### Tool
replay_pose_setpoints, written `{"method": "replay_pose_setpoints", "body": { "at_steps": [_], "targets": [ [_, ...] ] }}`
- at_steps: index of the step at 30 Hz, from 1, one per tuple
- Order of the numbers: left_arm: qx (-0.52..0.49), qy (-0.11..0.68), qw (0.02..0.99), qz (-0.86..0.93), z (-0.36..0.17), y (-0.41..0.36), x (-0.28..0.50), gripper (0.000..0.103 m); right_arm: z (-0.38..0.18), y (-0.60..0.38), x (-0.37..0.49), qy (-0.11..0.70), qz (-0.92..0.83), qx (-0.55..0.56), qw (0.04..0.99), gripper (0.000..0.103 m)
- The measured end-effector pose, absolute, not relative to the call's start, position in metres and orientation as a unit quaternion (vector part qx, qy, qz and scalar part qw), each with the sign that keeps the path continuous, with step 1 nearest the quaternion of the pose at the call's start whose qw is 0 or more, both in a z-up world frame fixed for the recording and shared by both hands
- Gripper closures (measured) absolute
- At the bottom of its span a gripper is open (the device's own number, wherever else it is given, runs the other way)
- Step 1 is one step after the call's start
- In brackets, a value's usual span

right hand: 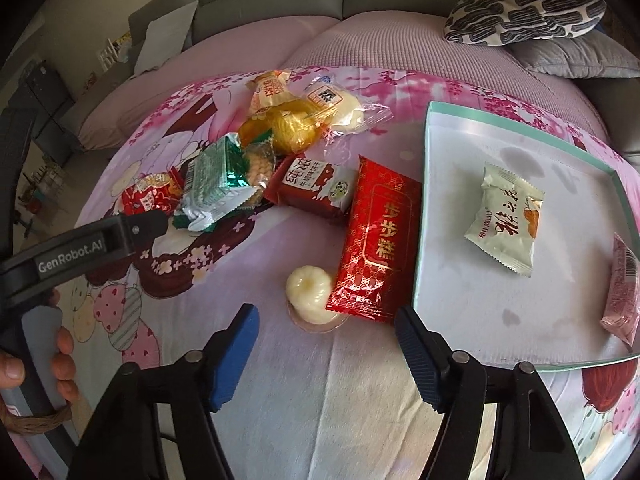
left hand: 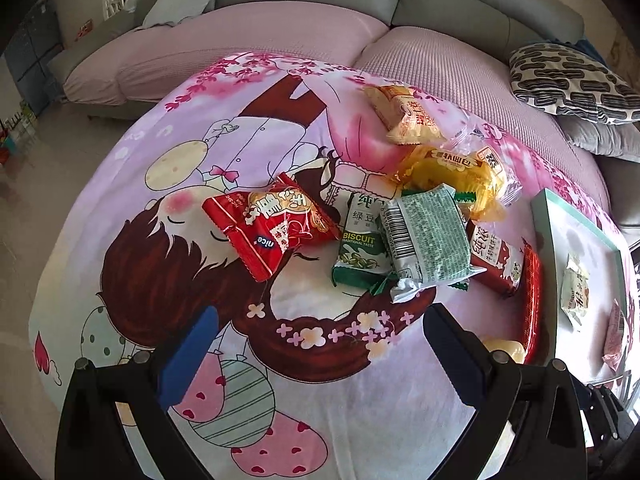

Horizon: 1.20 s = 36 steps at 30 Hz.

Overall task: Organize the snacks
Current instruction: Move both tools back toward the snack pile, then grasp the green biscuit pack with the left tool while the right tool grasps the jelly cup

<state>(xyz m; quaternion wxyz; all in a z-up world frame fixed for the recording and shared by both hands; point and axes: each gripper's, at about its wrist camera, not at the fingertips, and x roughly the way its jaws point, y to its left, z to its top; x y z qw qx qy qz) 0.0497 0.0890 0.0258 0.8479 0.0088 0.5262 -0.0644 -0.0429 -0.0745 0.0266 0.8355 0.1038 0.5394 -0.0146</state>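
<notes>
Both claws are spread wide with nothing between them. The right gripper (right hand: 326,354) hovers just near of the red cake packet (right hand: 374,246) and the small white jelly cup (right hand: 309,294). The tray (right hand: 424,216) sits right beside that packet and already holds 2 snacks. I'd grab the red packet across its narrow width, squeeze gently so it doesn't crush, then lift clear of the rim before setting it flat. The left gripper (left hand: 320,342) faces the messy pile, with the silver-green biscuit pack (left hand: 426,240) on top. Leave that until later.
</notes>
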Motion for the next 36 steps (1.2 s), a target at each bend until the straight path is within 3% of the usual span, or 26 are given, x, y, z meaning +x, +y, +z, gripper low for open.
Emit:
{"method": "replay_pose_setpoints", "body": {
  "at_steps": [3, 25, 30, 36],
  "targets": [
    [0.016, 0.527, 0.847, -0.070, 0.025, 0.086, 0.050, 0.001, 0.021, -0.067, -0.042, 0.551, -0.001, 0.093, 0.829, 0.039],
    [0.005, 0.542, 0.838, -0.059, 0.017, 0.095, 0.059, 0.001, -0.012, -0.053, -0.014, 0.574, -0.019, 0.061, 0.816, 0.040],
    [-0.003, 0.545, 0.836, -0.061, 0.016, 0.095, 0.062, 0.001, -0.013, -0.045, -0.008, 0.569, -0.019, 0.041, 0.821, 0.052],
    [-0.024, 0.545, 0.837, -0.051, 0.017, 0.101, 0.066, 0.001, -0.014, -0.041, -0.005, 0.564, -0.028, 0.029, 0.825, 0.053]
  ]
}}
